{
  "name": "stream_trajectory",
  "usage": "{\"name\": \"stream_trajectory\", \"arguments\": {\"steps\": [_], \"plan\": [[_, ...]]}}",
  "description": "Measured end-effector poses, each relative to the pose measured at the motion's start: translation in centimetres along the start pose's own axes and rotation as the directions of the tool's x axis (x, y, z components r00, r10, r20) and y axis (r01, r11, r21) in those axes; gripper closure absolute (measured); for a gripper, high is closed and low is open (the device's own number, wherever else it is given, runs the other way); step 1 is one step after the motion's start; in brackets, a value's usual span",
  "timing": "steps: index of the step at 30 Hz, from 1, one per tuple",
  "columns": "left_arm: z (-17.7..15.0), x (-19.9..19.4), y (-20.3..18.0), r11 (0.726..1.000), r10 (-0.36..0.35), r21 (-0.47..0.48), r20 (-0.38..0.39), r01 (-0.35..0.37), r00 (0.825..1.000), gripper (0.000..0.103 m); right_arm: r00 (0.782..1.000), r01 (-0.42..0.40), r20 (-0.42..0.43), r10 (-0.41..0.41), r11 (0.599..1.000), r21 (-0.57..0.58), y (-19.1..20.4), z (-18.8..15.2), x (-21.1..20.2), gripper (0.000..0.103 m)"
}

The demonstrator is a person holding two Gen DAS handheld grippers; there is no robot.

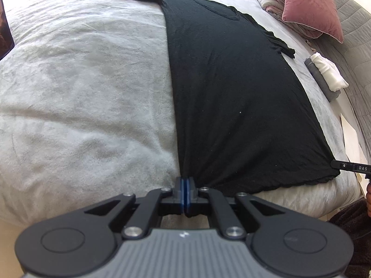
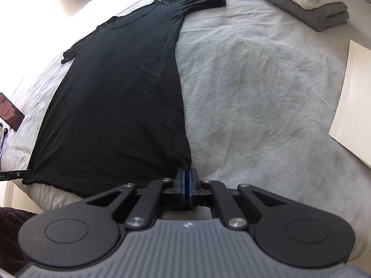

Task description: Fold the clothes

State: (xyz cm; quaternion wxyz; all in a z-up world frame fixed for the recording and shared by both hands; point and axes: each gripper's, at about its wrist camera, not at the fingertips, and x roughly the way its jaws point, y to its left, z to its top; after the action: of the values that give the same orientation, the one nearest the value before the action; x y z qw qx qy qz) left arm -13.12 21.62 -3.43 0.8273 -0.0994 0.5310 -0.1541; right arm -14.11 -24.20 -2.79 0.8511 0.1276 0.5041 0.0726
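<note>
A black short-sleeved cotton T-shirt point(image 1: 231, 88) lies spread flat and unfolded across the pale grey bed point(image 1: 81, 92), each hem corner pinched by the left gripper point(image 1: 185, 181) and right gripper point(image 2: 189, 173), while folded white and grey clothes point(image 2: 308, 2) sit stacked upper right.

Open bed point(image 1: 81, 81) surface is left bare on the left of the black T-shirt point(image 1: 231, 92), up to a dark screen point(image 1: 5, 30) at the edge. On the right, passage is narrowed by a folded white and grey stack point(image 2: 306, 2), a white sheet point(image 2: 352, 102) and pink pillows point(image 1: 310, 4).
</note>
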Motion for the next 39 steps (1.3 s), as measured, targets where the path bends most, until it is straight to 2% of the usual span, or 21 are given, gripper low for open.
{"name": "stream_trajectory", "arguments": {"steps": [2, 3, 4, 5, 6, 7, 9, 17, 23, 28, 32, 36, 38, 39], "plan": [[0.4, -0.3, 0.1, 1.000, -0.006, 0.003, 0.008, 0.006, 1.000, 0.097, 1.000, 0.006, 0.007, -0.006, 1.000, 0.000, 0.0, 0.1, 0.0, 0.090], [0.8, -0.5, 0.2, 1.000, -0.004, -0.002, 0.019, 0.004, 1.000, 0.091, 1.000, 0.008, 0.009, -0.008, 1.000, -0.001, 0.0, 0.2, 0.0, 0.087], [1.2, -0.8, 0.4, 1.000, 0.000, -0.007, 0.034, 0.001, 0.999, 0.077, 1.000, 0.008, 0.009, -0.008, 1.000, -0.001, 0.0, 0.3, -0.1, 0.087], [1.6, -1.1, 0.6, 1.000, 0.004, -0.013, 0.048, -0.003, 0.999, 0.068, 1.000, 0.009, 0.013, -0.009, 1.000, -0.001, 0.0, 0.6, -0.2, 0.085], [2.2, -1.2, 0.7, 1.000, 0.011, -0.021, 0.066, -0.010, 0.998, 0.057, 1.000, 0.012, 0.020, -0.012, 1.000, -0.002, 0.1, 0.8, -0.2, 0.079], [2.9, -1.2, 0.7, 0.999, 0.020, -0.031, 0.086, -0.018, 0.996, 0.055, 1.000, 0.014, 0.027, -0.014, 1.000, -0.003, 0.2, 1.1, -0.3, 0.066], [4.4, -1.2, 0.9, 0.998, 0.039, -0.055, 0.120, -0.033, 0.992, 0.053, 0.998, 0.019, 0.053, -0.018, 1.000, -0.022, 0.6, 1.8, -0.4, 0.057], [13.3, 2.2, 2.3, 0.978, 0.113, -0.197, 0.220, -0.070, 0.969, 0.048, 0.996, -0.001, 0.093, 0.009, 0.996, -0.090, 4.0, 7.0, 2.2, 0.057], [19.1, 5.5, 5.9, 0.937, 0.184, -0.344, 0.331, -0.063, 0.926, 0.048, 0.993, -0.053, 0.090, 0.070, 0.982, -0.184, 8.0, 11.7, 6.5, 0.057], [23.2, 8.8, 9.3, 0.891, 0.228, -0.454, 0.397, -0.025, 0.889, 0.050, 0.982, -0.137, 0.088, 0.166, 0.954, -0.268, 13.2, 15.9, 11.4, 0.057], [25.7, 10.6, 10.1, 0.902, 0.269, -0.429, 0.479, -0.045, 0.836, 0.050, 0.962, -0.214, 0.092, 0.258, 0.917, -0.337, 18.3, 19.3, 16.0, 0.057], [27.3, 12.1, 10.6, 0.906, 0.312, -0.415, 0.535, -0.078, 0.785, 0.051, 0.945, -0.233, 0.109, 0.309, 0.866, -0.442, 23.8, 22.2, 20.3, 0.057], [28.0, 12.8, 10.7, 0.906, 0.332, -0.410, 0.545, -0.101, 0.770, 0.053, 0.937, -0.230, 0.117, 0.329, 0.834, -0.502, 26.3, 23.3, 22.2, 0.057], [28.2, 13.0, 10.7, 0.904, 0.344, -0.413, 0.544, -0.112, 0.765, 0.058, 0.935, -0.218, 0.123, 0.332, 0.814, -0.539, 27.3, 23.8, 23.1, 0.057]]}}
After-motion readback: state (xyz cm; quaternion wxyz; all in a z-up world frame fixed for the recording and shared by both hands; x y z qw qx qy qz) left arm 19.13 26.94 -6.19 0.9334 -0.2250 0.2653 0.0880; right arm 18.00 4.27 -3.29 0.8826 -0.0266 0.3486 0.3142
